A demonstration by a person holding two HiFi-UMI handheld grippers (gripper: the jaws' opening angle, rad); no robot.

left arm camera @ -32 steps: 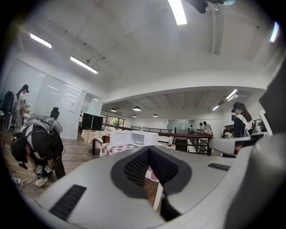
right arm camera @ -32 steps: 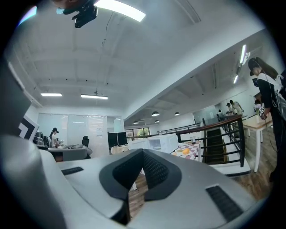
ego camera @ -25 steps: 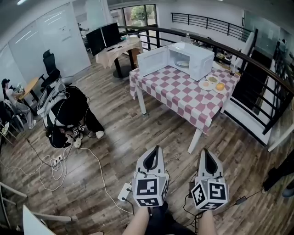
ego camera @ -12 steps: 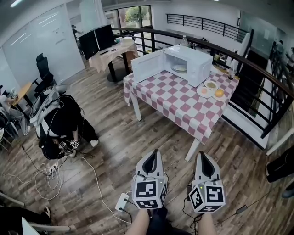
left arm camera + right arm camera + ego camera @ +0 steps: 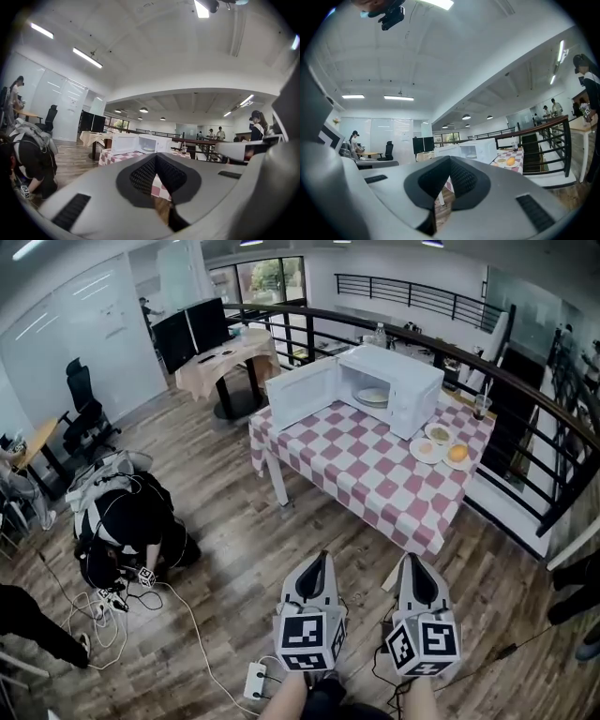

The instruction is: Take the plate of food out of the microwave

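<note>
Two claws, left and right, are pressed together and empty, held level and well apart from the counter. The plate sits inside the microwave, whose door stands open. The step in hand is judged to be the approach. Recommended: face the cavity squarely, spread one claw before reaching in, grip the plate's near rim, and draw it out level so no food slides.
</note>
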